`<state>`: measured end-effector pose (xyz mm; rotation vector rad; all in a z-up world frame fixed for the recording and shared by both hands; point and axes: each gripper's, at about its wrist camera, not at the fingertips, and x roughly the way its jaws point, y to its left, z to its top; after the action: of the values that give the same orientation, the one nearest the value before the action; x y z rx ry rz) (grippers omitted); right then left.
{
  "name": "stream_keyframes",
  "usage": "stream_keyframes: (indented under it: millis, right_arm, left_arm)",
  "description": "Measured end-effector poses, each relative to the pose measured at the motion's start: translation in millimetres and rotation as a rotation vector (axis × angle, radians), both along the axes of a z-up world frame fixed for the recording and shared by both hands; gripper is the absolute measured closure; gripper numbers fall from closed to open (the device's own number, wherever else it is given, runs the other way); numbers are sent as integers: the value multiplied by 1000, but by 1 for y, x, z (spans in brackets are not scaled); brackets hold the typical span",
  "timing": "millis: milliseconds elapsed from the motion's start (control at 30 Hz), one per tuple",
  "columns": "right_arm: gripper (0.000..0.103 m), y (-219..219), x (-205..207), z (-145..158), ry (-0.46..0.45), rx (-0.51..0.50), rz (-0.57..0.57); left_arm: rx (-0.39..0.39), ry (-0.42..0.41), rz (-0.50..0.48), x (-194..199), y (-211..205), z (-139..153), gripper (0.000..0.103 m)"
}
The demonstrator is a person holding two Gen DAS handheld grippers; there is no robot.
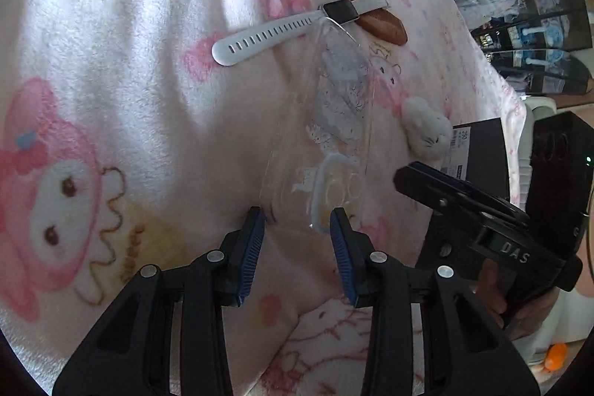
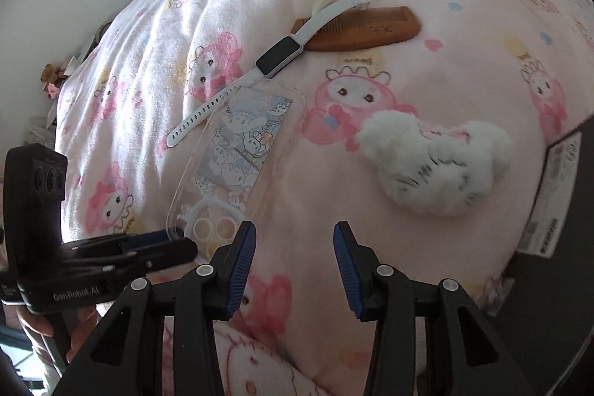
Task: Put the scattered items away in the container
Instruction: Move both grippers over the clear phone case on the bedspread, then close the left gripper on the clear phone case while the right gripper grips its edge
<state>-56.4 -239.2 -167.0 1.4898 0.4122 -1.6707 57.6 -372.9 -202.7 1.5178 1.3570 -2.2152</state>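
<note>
Left gripper [image 1: 297, 221] fingers apart, over end of clear phone case [image 2: 237, 151], not squeezing. Right gripper [image 2: 295, 236] fingers apart, empty, near fluffy white toy [image 2: 434, 162].

My claws over a pink cartoon blanket [image 2: 427, 80]

Blue ribbed pads [image 2: 243, 266] on my black fingers. At twelve o'clock: white watch [image 2: 237, 91] with black face, brown comb [image 2: 371, 28]. Clear phone case [image 2: 237, 151] with blue-grey cartoons; white fluffy toy [image 2: 438, 162] at two o'clock.

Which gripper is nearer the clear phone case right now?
Left. The left gripper is open at the phone case's near end, its camera-cutout corner between the fingers. The right gripper is open beside the case over bare blanket.
</note>
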Motion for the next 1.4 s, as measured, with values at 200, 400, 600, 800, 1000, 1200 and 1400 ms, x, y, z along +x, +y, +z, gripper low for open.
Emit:
stream_keyframes:
  millis: [200, 400, 600, 800, 1000, 1200, 1400]
  right_arm:
    - [64, -11, -6, -8, -4, 13, 13]
    - [64, -13, -4, -1, -1, -12, 33]
    - [64, -36, -19, 7, 28, -54, 19]
    - [63, -71, -25, -1, 90, -22, 44]
    - [67, -89, -25, -16, -27, -83, 119]
    - [67, -71, 8, 0, -47, -67, 220]
    - [67, -54, 8, -19, -116, -28, 206]
  left_arm:
    - [-14, 60, 59, 13, -15, 12, 79]
    - [-71, 69, 205, 52, -55, 30, 81]
    - [-27, 27, 213, 59, -57, 18, 77]
    - [-61, 14, 218, 54, -52, 10, 76]
    - [-135, 5, 234, 46, -67, 15, 73]
    - [-168, -4, 247, 50, -82, 17, 68]
    - [-147, -21, 240, 51, -87, 8, 65]
